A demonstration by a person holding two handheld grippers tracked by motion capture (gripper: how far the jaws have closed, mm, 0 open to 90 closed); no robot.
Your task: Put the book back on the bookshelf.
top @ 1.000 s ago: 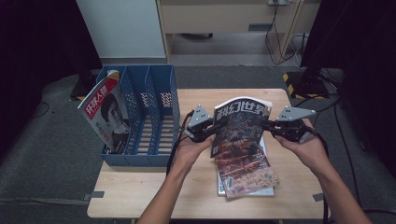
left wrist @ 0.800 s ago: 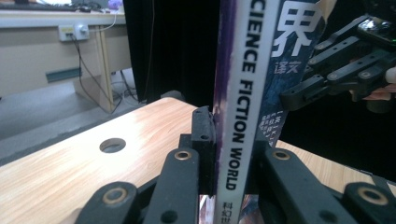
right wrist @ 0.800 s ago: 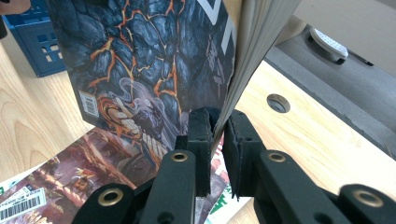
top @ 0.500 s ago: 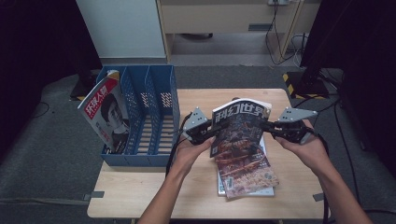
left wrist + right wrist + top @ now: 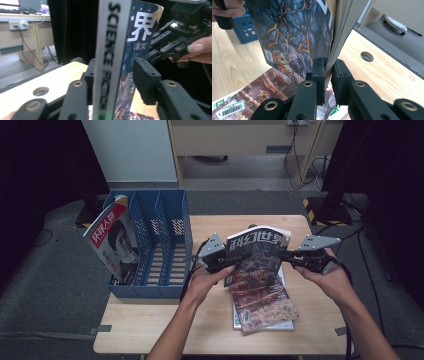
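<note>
A thick magazine (image 5: 257, 252) with a dark cover and white characters hangs upright above the table, held between both grippers. My left gripper (image 5: 227, 265) clamps its spine side; in the left gripper view the grey spine (image 5: 112, 50) stands between the two jaws. My right gripper (image 5: 287, 257) is shut on the opposite page edge, and in the right gripper view the pages (image 5: 342, 30) run down between its pads (image 5: 320, 72). The right gripper (image 5: 175, 42) also appears beyond the cover in the left gripper view.
A small stack of magazines (image 5: 265, 305) lies flat on the wooden table (image 5: 150, 330) under the held one. A blue slotted file rack (image 5: 150, 285) stands at the table's left, with one red-titled magazine (image 5: 112, 240) leaning in its leftmost slot. A round hole (image 5: 367, 56) is in the tabletop.
The held magazine has tipped slightly between the grippers and sits a little lower. Both grippers kept their hold.
</note>
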